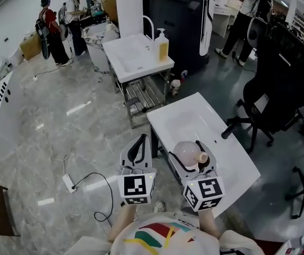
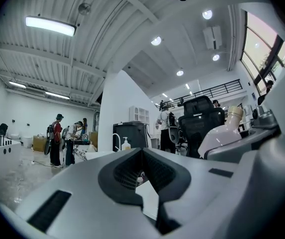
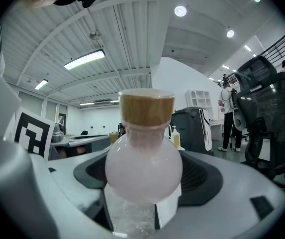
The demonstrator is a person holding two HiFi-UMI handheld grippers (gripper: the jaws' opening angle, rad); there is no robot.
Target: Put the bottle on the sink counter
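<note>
A round pale-pink bottle (image 1: 185, 153) with a wooden cap (image 1: 202, 157) sits between the jaws of my right gripper (image 1: 191, 154), which is shut on it. In the right gripper view the bottle (image 3: 143, 166) fills the middle, cap (image 3: 147, 108) pointing away from the camera. It hangs over the near left part of the white sink counter (image 1: 197, 118). My left gripper (image 1: 139, 146) is held left of the counter, over the floor, jaws closed together with nothing between them (image 2: 142, 176). The bottle (image 2: 222, 133) shows at the right in the left gripper view.
A black office chair (image 1: 276, 86) stands right of the counter. Farther back is a second white sink (image 1: 133, 57) with a yellow soap dispenser (image 1: 163, 45) and a black cabinet (image 1: 181, 20). A cable with a plug block (image 1: 69, 183) lies on the floor. People (image 1: 53, 31) stand far back.
</note>
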